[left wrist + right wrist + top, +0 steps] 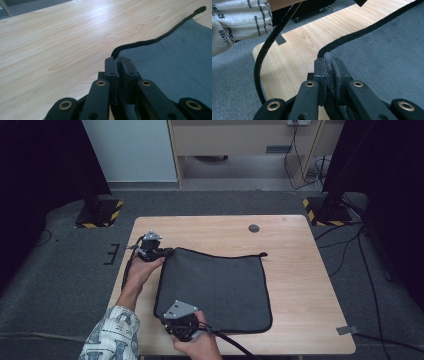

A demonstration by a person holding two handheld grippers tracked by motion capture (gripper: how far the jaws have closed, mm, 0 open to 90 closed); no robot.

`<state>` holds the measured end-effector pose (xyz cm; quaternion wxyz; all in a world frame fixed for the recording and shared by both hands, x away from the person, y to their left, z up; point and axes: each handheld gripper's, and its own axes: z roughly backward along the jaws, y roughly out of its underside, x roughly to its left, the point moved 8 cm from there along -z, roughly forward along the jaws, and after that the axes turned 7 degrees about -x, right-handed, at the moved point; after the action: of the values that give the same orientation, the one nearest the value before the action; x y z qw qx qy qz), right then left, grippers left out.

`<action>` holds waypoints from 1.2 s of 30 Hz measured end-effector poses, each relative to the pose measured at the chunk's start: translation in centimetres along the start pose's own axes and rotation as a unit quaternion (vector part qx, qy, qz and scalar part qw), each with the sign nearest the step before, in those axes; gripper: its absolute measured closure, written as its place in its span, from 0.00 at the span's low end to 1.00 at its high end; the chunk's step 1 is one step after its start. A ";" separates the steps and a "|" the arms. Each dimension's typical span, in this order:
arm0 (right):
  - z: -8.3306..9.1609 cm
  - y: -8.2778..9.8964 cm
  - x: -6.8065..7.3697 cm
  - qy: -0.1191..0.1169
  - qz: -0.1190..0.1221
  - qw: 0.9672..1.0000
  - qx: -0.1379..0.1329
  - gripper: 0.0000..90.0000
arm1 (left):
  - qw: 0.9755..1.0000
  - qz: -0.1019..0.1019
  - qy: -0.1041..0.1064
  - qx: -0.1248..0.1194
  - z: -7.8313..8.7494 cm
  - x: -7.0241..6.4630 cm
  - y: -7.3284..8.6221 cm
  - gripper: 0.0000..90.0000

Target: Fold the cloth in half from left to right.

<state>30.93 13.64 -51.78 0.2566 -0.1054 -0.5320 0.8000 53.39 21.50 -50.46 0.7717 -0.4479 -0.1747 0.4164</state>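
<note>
Wooden table (pixel 300 270) bears a dark grey cloth (pixel 220 290), spread flat at centre. Left gripper (pixel 161 253) clamps its far-left corner, right gripper (pixel 176 322) its near-left corner. Judged: fold starting; next, lift both corners across evenly.

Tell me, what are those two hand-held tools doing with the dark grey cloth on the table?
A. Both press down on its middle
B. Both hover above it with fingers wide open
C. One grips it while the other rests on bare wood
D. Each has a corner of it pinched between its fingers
D: the left gripper and the right gripper each have a black-edged corner of the grey cloth clamped between their fingers.
</note>
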 end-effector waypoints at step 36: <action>8.0 0.2 -5.0 0.033 -0.036 0.998 -0.042 0.93 | 0.999 0.019 0.030 0.002 -4.4 -6.4 -4.9 0.94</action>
<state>31.62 4.60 -49.16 0.2975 -0.1233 -0.5600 0.7634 54.84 12.74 -48.05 0.7694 -0.4620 -0.1419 0.4177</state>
